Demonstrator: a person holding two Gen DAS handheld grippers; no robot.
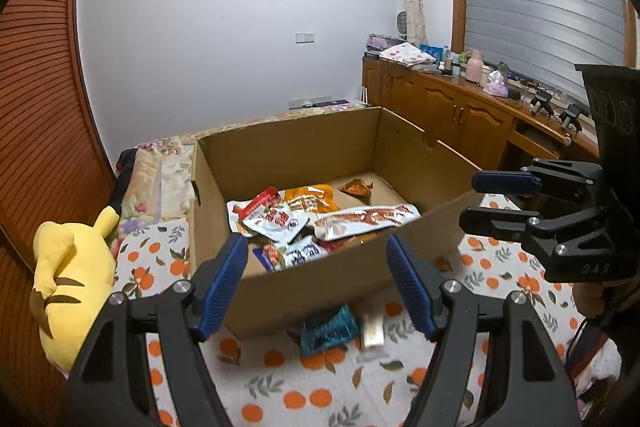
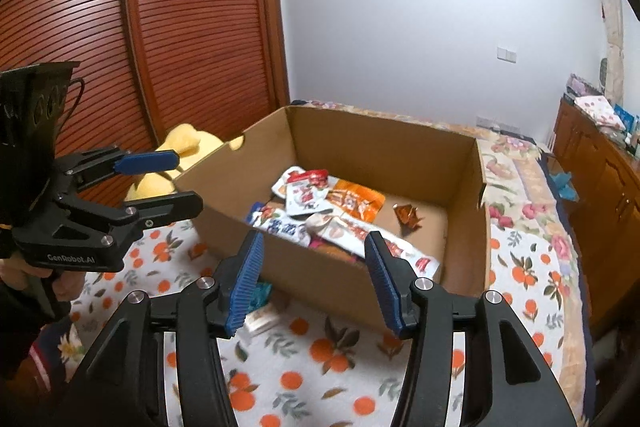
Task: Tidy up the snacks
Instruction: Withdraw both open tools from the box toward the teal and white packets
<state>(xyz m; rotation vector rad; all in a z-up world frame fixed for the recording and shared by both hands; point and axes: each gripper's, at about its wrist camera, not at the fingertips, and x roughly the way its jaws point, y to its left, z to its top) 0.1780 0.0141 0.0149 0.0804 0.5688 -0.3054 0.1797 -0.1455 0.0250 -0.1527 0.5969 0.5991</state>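
A bed [image 1: 280,379] with an orange-print cover holds an open cardboard box [image 1: 304,279] containing loose snack packets [image 1: 320,219]. Beside it lies a yellow plush toy [image 1: 68,267]. The left gripper [image 1: 316,275] and right gripper [image 2: 314,275] hover near the box, jaws released and empty. A teal packet [image 1: 328,331] lies outside the box against its near wall.
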